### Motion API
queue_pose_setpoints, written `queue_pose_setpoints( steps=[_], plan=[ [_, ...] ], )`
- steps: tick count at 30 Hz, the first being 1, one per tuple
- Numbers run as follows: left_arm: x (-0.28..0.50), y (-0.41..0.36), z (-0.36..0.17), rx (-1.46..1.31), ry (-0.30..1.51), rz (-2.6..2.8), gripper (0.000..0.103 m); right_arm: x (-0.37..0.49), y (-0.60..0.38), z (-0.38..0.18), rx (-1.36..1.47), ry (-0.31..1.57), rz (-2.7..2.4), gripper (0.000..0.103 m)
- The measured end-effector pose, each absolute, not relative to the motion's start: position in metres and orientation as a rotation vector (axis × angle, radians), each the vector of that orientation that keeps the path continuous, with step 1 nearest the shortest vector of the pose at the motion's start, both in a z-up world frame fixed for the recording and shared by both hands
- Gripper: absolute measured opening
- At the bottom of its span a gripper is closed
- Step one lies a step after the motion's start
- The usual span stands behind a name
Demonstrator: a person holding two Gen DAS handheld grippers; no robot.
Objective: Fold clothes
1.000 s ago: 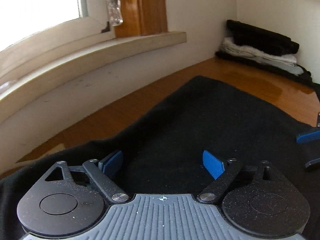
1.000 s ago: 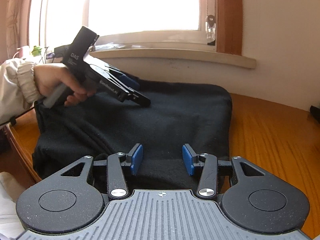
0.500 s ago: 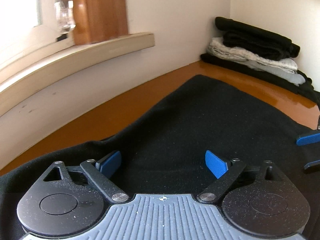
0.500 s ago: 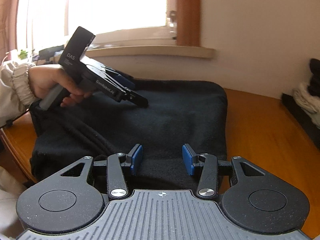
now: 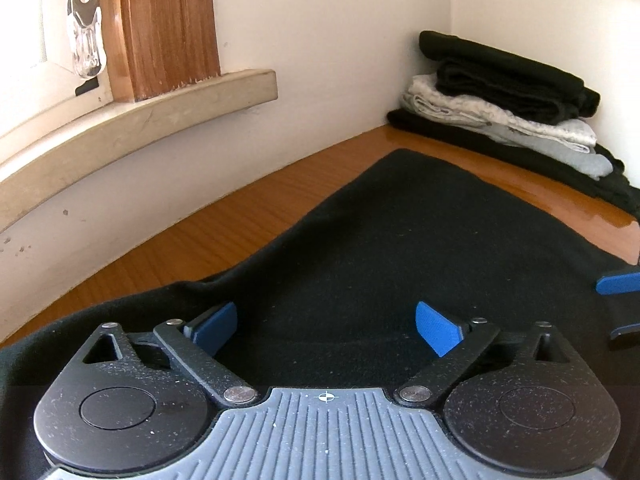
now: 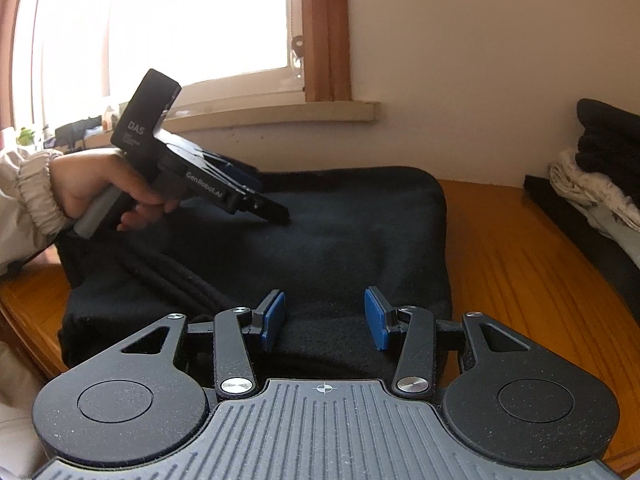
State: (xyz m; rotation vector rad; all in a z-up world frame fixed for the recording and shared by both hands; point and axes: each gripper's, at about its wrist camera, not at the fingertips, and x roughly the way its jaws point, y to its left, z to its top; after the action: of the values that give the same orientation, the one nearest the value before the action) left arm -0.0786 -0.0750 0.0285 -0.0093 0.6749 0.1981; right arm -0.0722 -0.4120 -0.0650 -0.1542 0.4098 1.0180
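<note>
Hovering over the folded black garment (image 6: 320, 240) lying on the wooden surface (image 6: 520, 260) below the window sill (image 5: 140, 120), the left gripper (image 5: 326, 326) is opening wide, gripping nothing; the right gripper (image 6: 324, 322) is hanging half-open and empty, likely ready for moving the garment to the stack of folded clothes (image 5: 508, 108). "GenRobot.AI" and "DAS" are showing on the left gripper.

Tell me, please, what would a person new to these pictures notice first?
First, the large black garment folded on the wooden table, filling the middle of both views. Next, the left gripper held over it, its jaws opening with nothing between them. Last, the stack of folded clothes in the far corner.
</note>
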Motion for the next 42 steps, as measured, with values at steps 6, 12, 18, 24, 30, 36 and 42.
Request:
queue_pose_setpoints(
  steps=[6,12,18,24,30,36,42],
  plan=[
    [-0.096,-0.068,0.041,-0.044,0.649,0.178,0.102,-0.082,-0.399,-0.055,-0.184,0.418,0.949,0.049],
    [-0.173,-0.021,0.08,-0.116,0.567,0.204,0.103,-0.117,-0.36,-0.028,-0.237,0.358,1.002,0.058],
    [-0.257,0.051,0.088,-0.128,0.554,0.343,0.103,-0.142,-0.28,-0.017,-0.292,0.356,1.129,0.063],
    [-0.312,0.108,0.076,-0.215,0.47,0.411,0.103,-0.173,-0.199,-0.019,-0.36,0.391,1.257,0.062],
    [-0.323,0.139,0.053,-0.321,0.447,0.377,0.103,-0.212,-0.141,-0.016,-0.431,0.375,1.355,0.059],
    [-0.328,0.159,0.043,-0.491,0.426,0.292,0.103,-0.239,-0.115,-0.014,-0.461,0.362,1.391,0.061],
    [-0.322,0.158,0.036,-0.494,0.449,0.299,0.103,-0.257,-0.113,-0.015,-0.528,0.319,1.395,0.064]
  ],
)
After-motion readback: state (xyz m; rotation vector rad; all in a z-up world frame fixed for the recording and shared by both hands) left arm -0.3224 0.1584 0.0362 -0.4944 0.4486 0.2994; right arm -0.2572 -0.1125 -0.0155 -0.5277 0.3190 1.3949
